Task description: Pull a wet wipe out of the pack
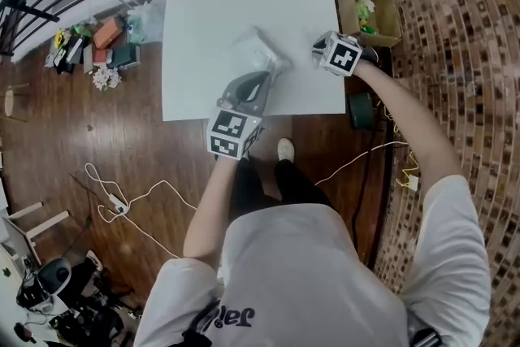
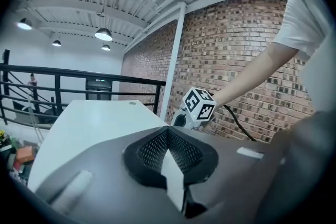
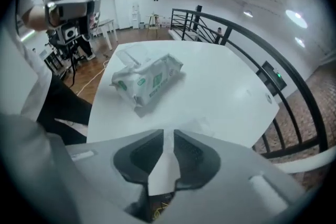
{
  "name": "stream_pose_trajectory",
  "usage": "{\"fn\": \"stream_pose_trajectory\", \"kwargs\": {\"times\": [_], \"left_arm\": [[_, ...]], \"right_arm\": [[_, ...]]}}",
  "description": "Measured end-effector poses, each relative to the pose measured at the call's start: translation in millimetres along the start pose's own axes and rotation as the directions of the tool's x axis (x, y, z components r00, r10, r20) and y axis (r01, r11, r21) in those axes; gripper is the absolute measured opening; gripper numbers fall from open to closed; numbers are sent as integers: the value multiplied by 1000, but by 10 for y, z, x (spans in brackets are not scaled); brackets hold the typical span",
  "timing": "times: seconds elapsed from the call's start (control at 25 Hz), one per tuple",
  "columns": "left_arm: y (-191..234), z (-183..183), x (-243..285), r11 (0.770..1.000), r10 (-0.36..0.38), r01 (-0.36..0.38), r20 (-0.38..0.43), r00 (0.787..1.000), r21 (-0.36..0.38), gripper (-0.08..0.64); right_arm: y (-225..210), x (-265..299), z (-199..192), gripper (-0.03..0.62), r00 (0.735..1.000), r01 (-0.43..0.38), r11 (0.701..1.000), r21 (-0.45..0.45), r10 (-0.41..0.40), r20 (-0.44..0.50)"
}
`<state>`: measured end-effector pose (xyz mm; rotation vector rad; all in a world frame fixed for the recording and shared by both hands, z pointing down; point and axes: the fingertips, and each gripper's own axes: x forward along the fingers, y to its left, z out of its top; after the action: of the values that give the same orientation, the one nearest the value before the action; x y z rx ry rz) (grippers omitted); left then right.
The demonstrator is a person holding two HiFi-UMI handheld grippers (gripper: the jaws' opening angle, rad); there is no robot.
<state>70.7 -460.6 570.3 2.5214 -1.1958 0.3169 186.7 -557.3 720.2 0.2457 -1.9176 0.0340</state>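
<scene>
1. The wipe pack (image 3: 148, 80) lies flat and unheld on the tabletop (image 1: 203, 4), in its near half, about midway between the left and right edges. A pale tuft stands at its top; I cannot tell whether it is the flap or the next wipe.
2. A faint thin sheet (image 3: 202, 124), possibly a drawn wipe, lies near the right edge, just ahead of the right gripper (image 3: 165, 136). Its jaws stand a narrow slit apart and pinch nothing I can make out.
3. The left gripper (image 2: 168, 134) has its jaws together and empty. It sits by the near edge, just beside the pack but off it.
4. Risk: nothing pins the light pack, so a pull would likely drag or lift the whole pack, or chain out extra wipes. A narrow pinch could also tear a sheet.
5. The pack presumably holds its wipes, unseen. A cardboard box (image 1: 392, 12) on the floor beyond the right edge holds a small green-and-yellow thing.
</scene>
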Motion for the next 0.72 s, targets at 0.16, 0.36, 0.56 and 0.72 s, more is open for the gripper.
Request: {"fn": "stream_pose_trajectory", "kwargs": {"times": [0.16, 0.36, 0.56, 0.72], "left_arm": [[-121, 40, -42, 999, 41, -41, 1, 999, 3, 15], [-249, 399, -288, 995, 100, -101, 72, 992, 21, 15], [-222, 754, -785, 984, 156, -167, 168, 973, 55, 15], [-249, 881, -1347, 975, 192, -214, 250, 949, 63, 15]], "right_arm": [[-37, -321, 259, 87, 990, -4, 1000, 27, 0, 144], [-83, -1072, 881, 91, 951, 118, 987, -111, -80, 297], [-31, -1692, 1310, -8, 868, 308, 941, -137, -219, 445], [516, -2251, 1504, -8, 682, 353, 925, 142, -358, 638]]}}
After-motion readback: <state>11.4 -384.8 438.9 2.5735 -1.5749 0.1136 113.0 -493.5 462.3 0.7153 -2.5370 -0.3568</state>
